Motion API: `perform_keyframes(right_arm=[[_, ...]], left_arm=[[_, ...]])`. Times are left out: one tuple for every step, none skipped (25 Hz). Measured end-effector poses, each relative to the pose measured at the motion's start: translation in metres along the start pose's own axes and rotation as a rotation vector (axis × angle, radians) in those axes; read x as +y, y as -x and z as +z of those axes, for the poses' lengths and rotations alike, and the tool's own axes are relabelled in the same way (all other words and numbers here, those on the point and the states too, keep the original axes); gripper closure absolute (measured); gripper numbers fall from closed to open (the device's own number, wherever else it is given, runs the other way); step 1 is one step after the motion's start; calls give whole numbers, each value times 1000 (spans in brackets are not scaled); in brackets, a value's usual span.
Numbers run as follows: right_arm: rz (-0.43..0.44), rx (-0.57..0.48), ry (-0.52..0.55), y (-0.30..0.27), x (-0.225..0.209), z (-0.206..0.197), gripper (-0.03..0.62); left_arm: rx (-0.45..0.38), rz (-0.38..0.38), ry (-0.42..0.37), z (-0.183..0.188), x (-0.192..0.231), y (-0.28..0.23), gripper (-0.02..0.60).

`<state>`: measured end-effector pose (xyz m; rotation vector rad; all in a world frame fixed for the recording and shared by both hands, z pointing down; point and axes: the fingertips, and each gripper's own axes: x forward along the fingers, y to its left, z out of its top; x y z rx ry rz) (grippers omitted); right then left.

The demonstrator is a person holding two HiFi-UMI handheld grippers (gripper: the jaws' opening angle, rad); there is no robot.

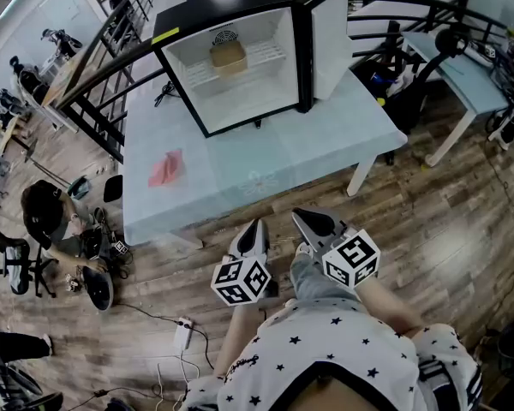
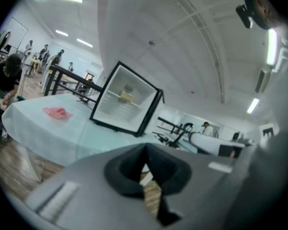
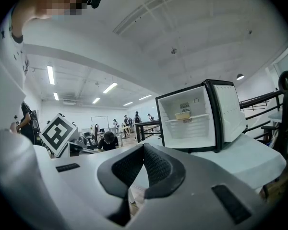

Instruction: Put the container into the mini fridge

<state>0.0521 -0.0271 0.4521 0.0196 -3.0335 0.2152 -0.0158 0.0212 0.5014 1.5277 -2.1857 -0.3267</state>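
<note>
The black mini fridge (image 1: 227,5) stands at the back of the pale table (image 1: 325,135) with its door (image 1: 330,37) swung open to the right. A tan container (image 1: 228,56) sits on the wire shelf inside, and it also shows in the left gripper view (image 2: 126,97) and the right gripper view (image 3: 183,115). Both grippers hang close to my body, short of the table's front edge. The left gripper (image 1: 257,227) (image 2: 145,152) is shut with nothing in it. The right gripper (image 1: 301,218) (image 3: 143,150) is shut and holds nothing either.
A pink cloth (image 1: 166,169) lies on the table's left part. A black railing (image 1: 103,54) runs behind the table. A person (image 1: 47,217) sits on the wooden floor at the left among gear and cables. Another table (image 1: 463,67) stands at the right.
</note>
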Motion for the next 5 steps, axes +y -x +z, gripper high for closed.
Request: perform_keyframes(right_arm=[[-2,-1,-1,0,0,0,574],[-3,-2,-3,0,0,0,574],[-4,-3,-4,0,0,0,574],[-6,-4,-4,0,-1,-1,574],[-7,-4,-4,0,-1,-1,574]], left_arm=[[0,0,0,0,1,0,577],[-1,0,1,1,1,0,577],[-1,-1,1,1,2,0,577],[-2,-2,1,1,2,0,577],[-2,-2,1,2,2,0,577]])
